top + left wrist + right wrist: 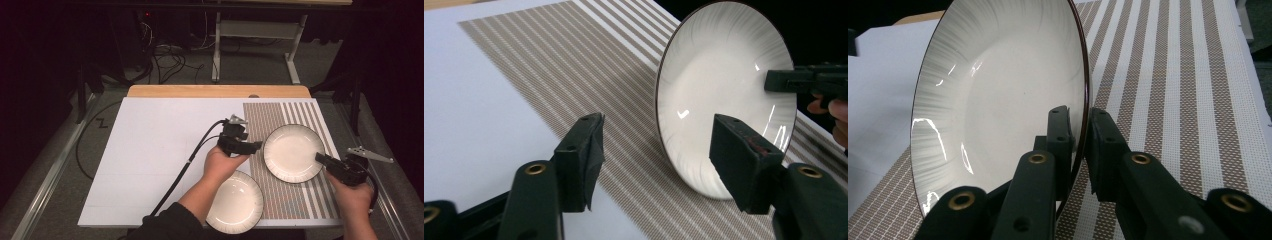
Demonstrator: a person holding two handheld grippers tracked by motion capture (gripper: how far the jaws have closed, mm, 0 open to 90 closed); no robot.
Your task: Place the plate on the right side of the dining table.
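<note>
On the striped placemat (300, 197), right gripper (1079, 131) clamped on plate (293, 152) rim — left gripper (656, 150) apart, empty.

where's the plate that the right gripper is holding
In the high view the held plate sits on the striped placemat at the table's right, the right hand-held gripper clamping its right rim, a second plate nearer left.

White sheet (155, 150) covering most of the counter; wooden counter edge (200, 91) showing along the far side; striped woven placemat (295, 200) on the sheet's right part, brown and white bands; second white plate (237, 202) near the front edge, partly on the placemat; metal frame legs (216, 50) and loose cables (167, 57) on the grey floor beyond.
</note>
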